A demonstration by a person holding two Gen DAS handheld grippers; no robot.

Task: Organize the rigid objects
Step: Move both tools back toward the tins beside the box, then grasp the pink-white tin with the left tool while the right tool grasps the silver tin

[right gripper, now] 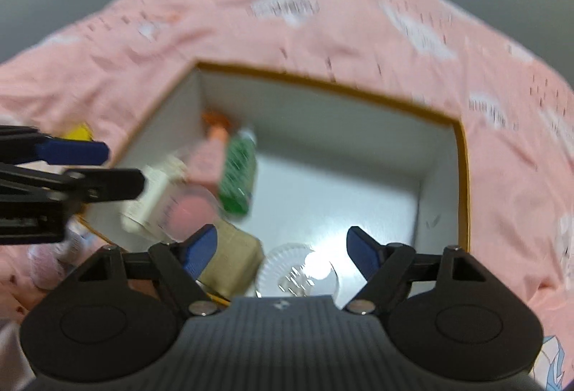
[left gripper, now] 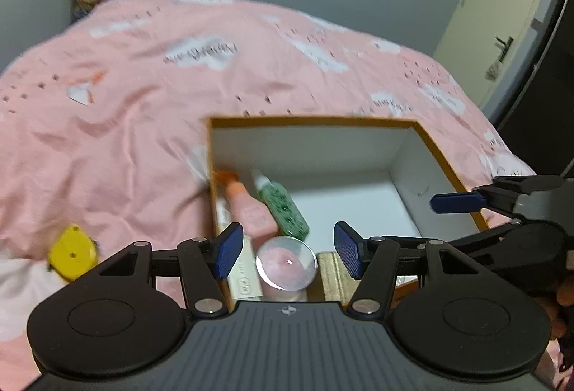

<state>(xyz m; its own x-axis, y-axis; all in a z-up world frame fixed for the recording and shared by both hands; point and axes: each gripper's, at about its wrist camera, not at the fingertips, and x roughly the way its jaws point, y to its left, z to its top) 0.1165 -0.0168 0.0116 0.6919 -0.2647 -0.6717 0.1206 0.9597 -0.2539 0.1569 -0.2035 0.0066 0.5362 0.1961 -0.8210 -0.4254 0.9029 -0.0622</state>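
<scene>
Both the left gripper (left gripper: 285,249) and the right gripper (right gripper: 281,253) are held released above the box (left gripper: 445,158), nothing being grasped

Soft, dim indoor light; both fisheye views bow at the edges, the right wrist view is smeared by motion blur, with white glare on the box (right gripper: 427,197) floor at lower centre

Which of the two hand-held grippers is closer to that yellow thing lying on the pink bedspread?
Left. The left hand-held gripper hangs open over the box's left end, beside the yellow thing. The right hand-held gripper is open over the box's right part, farther away.
</scene>
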